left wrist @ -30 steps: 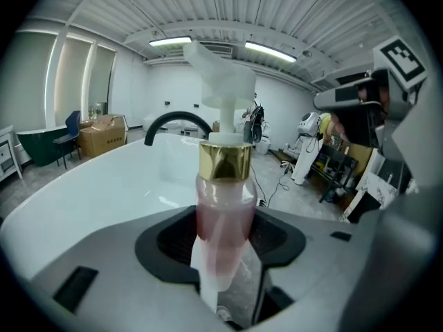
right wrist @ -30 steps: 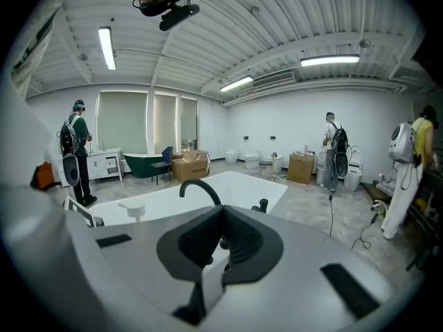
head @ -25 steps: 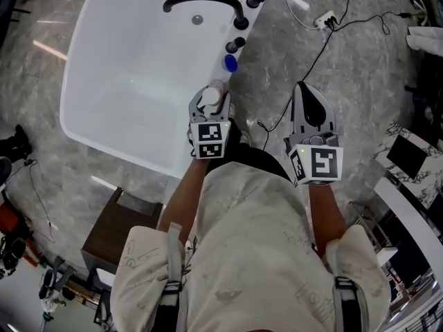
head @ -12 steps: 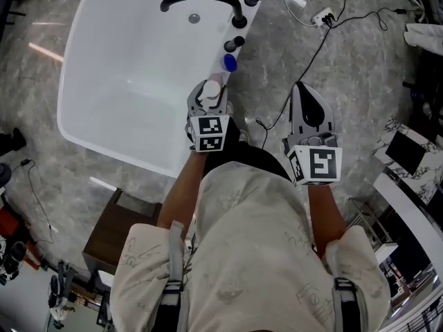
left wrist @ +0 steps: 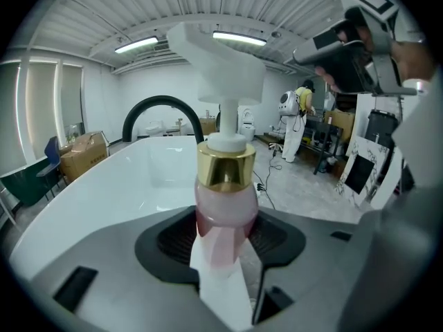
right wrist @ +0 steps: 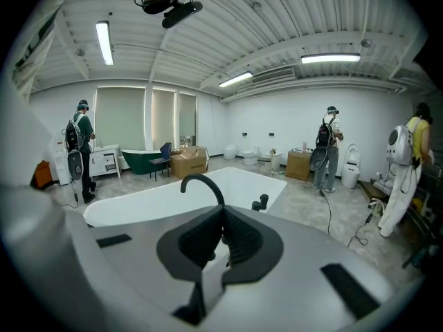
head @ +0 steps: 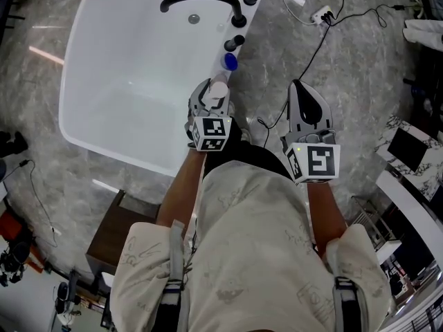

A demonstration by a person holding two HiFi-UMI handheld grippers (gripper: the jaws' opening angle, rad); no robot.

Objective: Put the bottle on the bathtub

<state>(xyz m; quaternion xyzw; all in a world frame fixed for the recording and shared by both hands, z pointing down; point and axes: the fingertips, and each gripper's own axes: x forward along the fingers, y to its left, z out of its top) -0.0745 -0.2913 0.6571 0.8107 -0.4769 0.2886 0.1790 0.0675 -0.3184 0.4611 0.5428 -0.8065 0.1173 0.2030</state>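
Left gripper (head: 210,101) hovered by the rim of the white bathtub (head: 118,144), jaws wide around the upright pink pump bottle (left wrist: 225,216). Right gripper (head: 304,99) hung closed and empty. Apparently the carrying step; next, set the bottle on the rim and release.

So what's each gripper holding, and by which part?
Left gripper grips the pink pump bottle by its body; right gripper holds nothing.

In the head view, the left hand-held gripper (head: 212,93) covers most of the bottle (head: 219,87); only the white pump top shows. The bathtub (head: 90,116) is cut off by the top edge. The blue item (head: 230,62) on its rim is too small to identify.
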